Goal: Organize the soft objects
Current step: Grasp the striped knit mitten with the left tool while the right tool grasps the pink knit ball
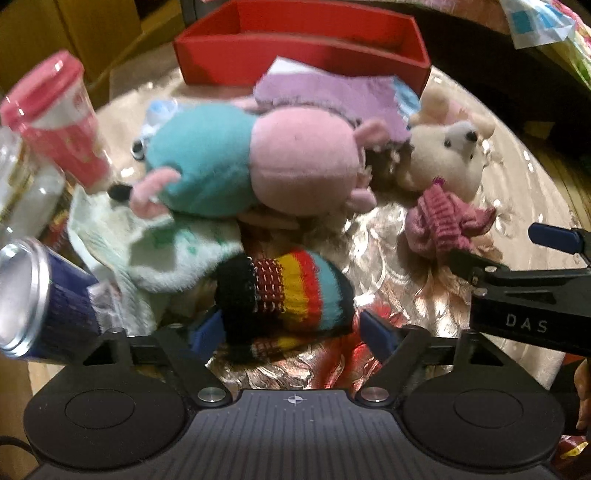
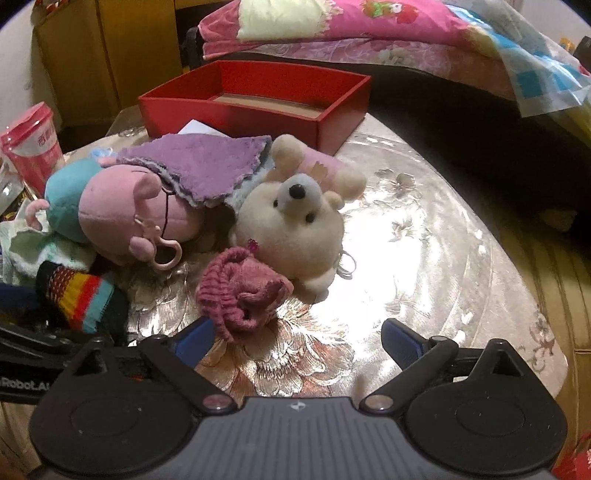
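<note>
A pile of soft things lies on the round table. My left gripper (image 1: 291,328) is open, with its blue pads on either side of a striped knit sock (image 1: 284,291). Behind it lie a pink and teal plush pig (image 1: 255,162), a white and green cloth (image 1: 155,243) and a purple cloth (image 1: 325,92). My right gripper (image 2: 297,336) is open, just in front of a pink knit sock (image 2: 242,295) that lies against a cream plush bear (image 2: 291,229). An open red box (image 2: 258,99) stands at the back; no soft thing shows in it.
A pink-lidded cup (image 1: 59,122), a blue drink can (image 1: 44,299) and a clear jar (image 1: 18,184) stand at the table's left edge. The table top (image 2: 406,240) has a shiny floral cover. Bedding (image 2: 369,33) lies behind the table.
</note>
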Tool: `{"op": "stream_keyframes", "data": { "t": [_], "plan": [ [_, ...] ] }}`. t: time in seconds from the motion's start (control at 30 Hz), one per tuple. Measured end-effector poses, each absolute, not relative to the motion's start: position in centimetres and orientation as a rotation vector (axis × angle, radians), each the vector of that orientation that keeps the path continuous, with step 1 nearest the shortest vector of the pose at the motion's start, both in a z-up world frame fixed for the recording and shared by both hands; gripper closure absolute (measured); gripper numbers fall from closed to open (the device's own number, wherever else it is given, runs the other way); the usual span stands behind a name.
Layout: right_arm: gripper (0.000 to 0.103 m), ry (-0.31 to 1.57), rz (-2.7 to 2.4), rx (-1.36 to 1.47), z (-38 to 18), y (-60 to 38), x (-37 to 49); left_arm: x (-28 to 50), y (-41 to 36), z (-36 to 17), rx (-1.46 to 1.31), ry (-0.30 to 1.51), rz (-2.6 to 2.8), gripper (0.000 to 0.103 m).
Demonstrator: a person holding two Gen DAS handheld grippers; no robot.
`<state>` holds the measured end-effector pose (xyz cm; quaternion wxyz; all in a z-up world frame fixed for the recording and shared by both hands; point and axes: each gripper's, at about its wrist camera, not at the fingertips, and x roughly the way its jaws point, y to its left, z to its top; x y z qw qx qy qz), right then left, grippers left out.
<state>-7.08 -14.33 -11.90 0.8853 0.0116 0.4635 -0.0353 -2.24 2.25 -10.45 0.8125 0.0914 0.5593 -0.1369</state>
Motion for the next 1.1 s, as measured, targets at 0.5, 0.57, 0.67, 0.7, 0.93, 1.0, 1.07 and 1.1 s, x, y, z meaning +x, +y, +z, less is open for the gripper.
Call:
{"op": "stream_keyframes", "data": {
  "t": [0.5, 0.57, 0.67, 0.7, 0.93, 1.0, 1.07, 1.1],
  "plan": [
    [0.084, 1.031, 0.091, 0.195, -13.8, -14.6, -4.2, -0.7, 1.8, -11.7, 0.166, 1.199, -0.280, 0.037],
    [0.091, 1.024, 0.096, 0.202, -13.8, -14.5, -4.1, -0.5, 1.7, -11.8, 0.172, 1.198, -0.282, 0.036],
    [0.099, 1.026, 0.114, 0.252, -13.6, -14.7, -4.0, -0.5, 1.8, -11.6, 0.152, 1.197, -0.301, 0.051],
    [0.102, 1.028, 0.117, 0.263, -13.5, -14.9, -4.1, -0.4, 2.1, -11.5, 0.127, 1.204, -0.317, 0.059],
    [0.103, 1.015, 0.139, 0.350, -12.0, -16.0, -5.8, -1.2, 3.2, -10.7, 0.054, 1.242, -0.374, 0.077],
    [0.103, 1.011, 0.144, 0.386, -11.6, -16.6, -6.3, -1.5, 3.6, -10.2, 0.031, 1.238, -0.387, 0.077],
    [0.103, 1.003, 0.151, 0.410, -11.3, -16.9, -6.7, -1.7, 3.8, -9.6, 0.023, 1.222, -0.400, 0.077],
    [0.103, 0.996, 0.158, 0.421, -11.0, -16.9, -6.9, -1.9, 3.9, -9.2, 0.018, 1.214, -0.409, 0.078]
  ]
}}
